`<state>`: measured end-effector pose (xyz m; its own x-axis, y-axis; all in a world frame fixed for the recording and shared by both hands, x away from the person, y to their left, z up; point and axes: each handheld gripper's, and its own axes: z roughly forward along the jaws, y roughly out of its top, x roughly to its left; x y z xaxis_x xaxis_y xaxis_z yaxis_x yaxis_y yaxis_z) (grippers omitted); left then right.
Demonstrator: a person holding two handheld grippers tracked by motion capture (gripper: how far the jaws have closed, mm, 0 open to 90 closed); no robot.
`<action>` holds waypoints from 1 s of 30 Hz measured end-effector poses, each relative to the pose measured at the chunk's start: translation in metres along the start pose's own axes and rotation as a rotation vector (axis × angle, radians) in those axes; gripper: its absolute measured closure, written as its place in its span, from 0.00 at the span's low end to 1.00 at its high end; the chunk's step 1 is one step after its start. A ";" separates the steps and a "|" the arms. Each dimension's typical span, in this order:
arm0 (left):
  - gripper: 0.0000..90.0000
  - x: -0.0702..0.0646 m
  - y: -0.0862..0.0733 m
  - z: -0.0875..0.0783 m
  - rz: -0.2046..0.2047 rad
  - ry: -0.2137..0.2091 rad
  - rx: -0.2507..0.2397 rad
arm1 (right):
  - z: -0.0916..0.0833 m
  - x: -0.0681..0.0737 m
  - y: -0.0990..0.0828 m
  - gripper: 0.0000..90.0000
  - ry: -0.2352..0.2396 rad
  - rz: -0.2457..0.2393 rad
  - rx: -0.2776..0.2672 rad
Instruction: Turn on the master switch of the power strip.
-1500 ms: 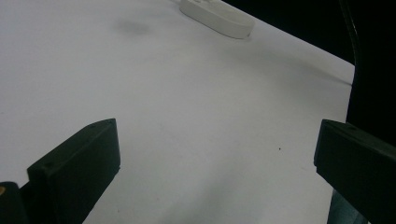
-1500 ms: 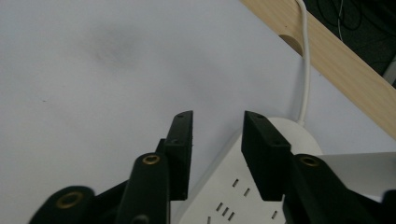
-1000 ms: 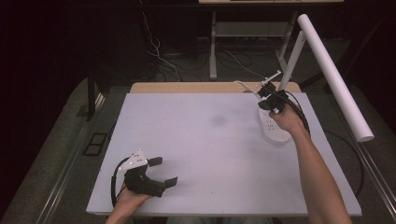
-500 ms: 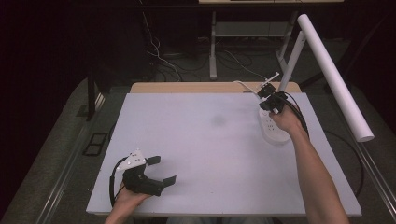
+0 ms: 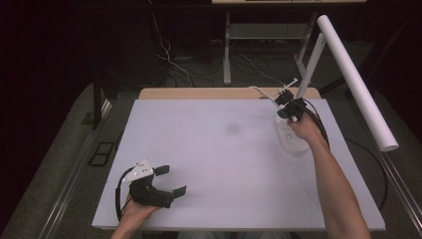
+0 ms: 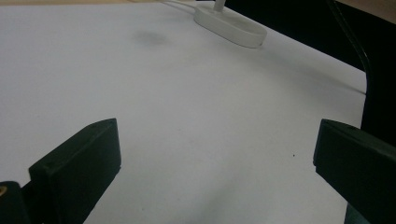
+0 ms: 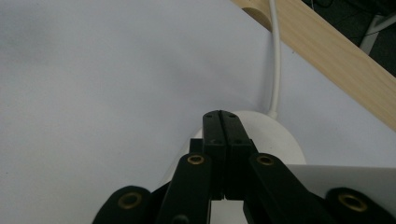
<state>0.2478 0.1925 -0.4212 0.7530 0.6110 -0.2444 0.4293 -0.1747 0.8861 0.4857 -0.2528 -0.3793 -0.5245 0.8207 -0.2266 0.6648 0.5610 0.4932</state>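
A white oval lamp base lies at the table's right side, also far off in the left gripper view. Its white arm rises to a long white tube head. My right gripper is shut with nothing between its jaws, tips just above the base's far rounded end. In its own view the two black jaws press flat together. My left gripper rests near the front left of the table, open and empty.
The white table top has a faint grey smudge at its middle. A white cable runs from the base to the wooden strip along the far edge. Beyond it are dark floor, cables and a stand.
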 end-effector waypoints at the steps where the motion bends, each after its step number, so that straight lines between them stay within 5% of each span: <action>1: 0.00 0.000 0.000 0.000 0.000 0.000 0.001 | 0.001 0.000 -0.001 0.99 0.002 0.001 0.005; 14: 0.00 0.000 0.000 -0.001 0.007 0.004 -0.007 | 0.021 -0.001 -0.014 0.99 0.004 0.011 0.030; 30: 0.00 -0.001 0.000 0.000 0.016 0.005 0.003 | 0.021 -0.001 -0.021 0.99 -0.008 0.067 -0.019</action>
<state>0.2472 0.1921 -0.4213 0.7572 0.6121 -0.2281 0.4187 -0.1867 0.8887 0.4836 -0.2635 -0.4075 -0.4750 0.8572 -0.1992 0.6880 0.5028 0.5233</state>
